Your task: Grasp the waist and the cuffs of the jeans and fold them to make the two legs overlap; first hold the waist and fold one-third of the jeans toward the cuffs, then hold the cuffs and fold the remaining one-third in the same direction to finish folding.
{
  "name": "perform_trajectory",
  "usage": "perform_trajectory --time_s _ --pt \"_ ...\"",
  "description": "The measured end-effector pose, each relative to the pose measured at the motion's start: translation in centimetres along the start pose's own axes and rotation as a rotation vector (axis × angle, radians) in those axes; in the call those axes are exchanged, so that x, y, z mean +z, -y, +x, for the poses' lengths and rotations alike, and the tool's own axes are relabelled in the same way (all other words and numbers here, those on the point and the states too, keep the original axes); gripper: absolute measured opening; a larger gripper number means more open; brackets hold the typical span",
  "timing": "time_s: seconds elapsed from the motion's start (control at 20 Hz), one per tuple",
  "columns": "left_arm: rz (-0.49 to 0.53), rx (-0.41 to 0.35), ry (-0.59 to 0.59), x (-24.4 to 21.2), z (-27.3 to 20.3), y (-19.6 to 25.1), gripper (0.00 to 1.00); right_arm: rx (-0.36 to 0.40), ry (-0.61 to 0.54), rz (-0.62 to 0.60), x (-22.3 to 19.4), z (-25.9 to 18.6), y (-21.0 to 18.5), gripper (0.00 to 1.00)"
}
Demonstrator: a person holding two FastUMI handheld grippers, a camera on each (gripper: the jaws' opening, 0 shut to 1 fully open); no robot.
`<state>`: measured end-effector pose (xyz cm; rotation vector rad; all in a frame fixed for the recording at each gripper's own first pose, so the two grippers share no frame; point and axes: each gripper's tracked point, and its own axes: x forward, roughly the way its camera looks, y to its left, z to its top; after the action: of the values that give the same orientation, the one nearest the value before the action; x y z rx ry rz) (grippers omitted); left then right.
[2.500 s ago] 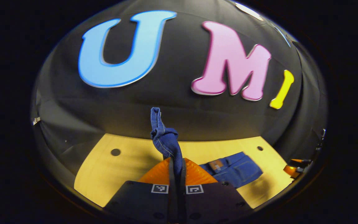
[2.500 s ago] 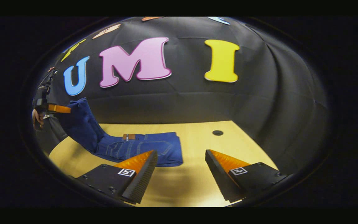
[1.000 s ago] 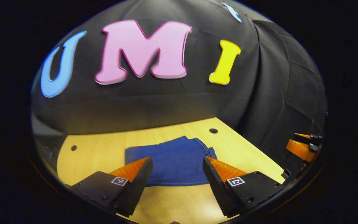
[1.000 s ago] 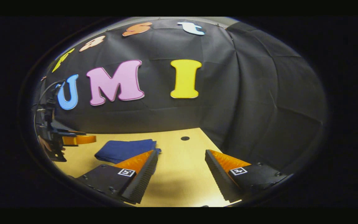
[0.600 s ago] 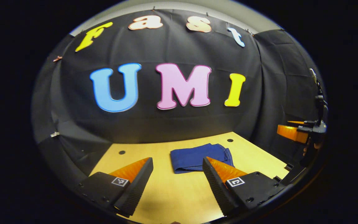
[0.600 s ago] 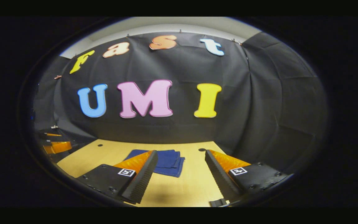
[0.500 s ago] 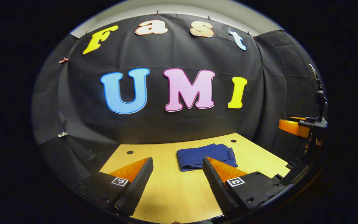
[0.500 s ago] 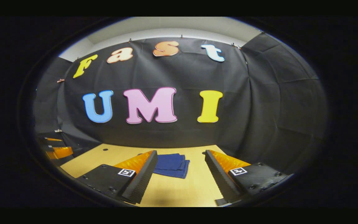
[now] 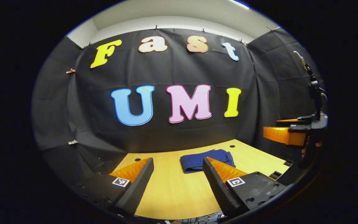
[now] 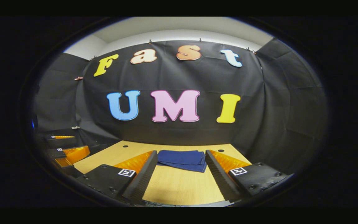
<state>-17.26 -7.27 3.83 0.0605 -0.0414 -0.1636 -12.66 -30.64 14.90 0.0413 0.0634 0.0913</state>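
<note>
I see the jeans [image 10: 182, 160] folded small and flat on the table [image 10: 179, 189], both my left gripper [image 9: 177, 177] and right gripper [image 10: 181, 174] wide open holding nothing; I think they're soft, thick, best pinched at an edge.

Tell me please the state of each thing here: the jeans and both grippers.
jeans: folded into a compact stack, lying flat on the table, nothing touching them.
left gripper: open, empty, held above the table short of the jeans.
right gripper: open, empty, held above the table short of the jeans.
</note>
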Motion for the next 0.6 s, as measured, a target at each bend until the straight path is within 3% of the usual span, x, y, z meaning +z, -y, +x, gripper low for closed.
perform_trajectory --time_s 0.15,0.6 --pt "-0.007 -0.015 0.017 0.9 -0.5 0.1 0.97 0.025 0.020 0.009 0.3 -0.3 -1.4 0.94" --pt "-0.040 0.007 -0.010 0.3 -1.5 -0.7 0.97 0.013 0.023 0.008 -0.6 -1.9 -0.7 0.92"
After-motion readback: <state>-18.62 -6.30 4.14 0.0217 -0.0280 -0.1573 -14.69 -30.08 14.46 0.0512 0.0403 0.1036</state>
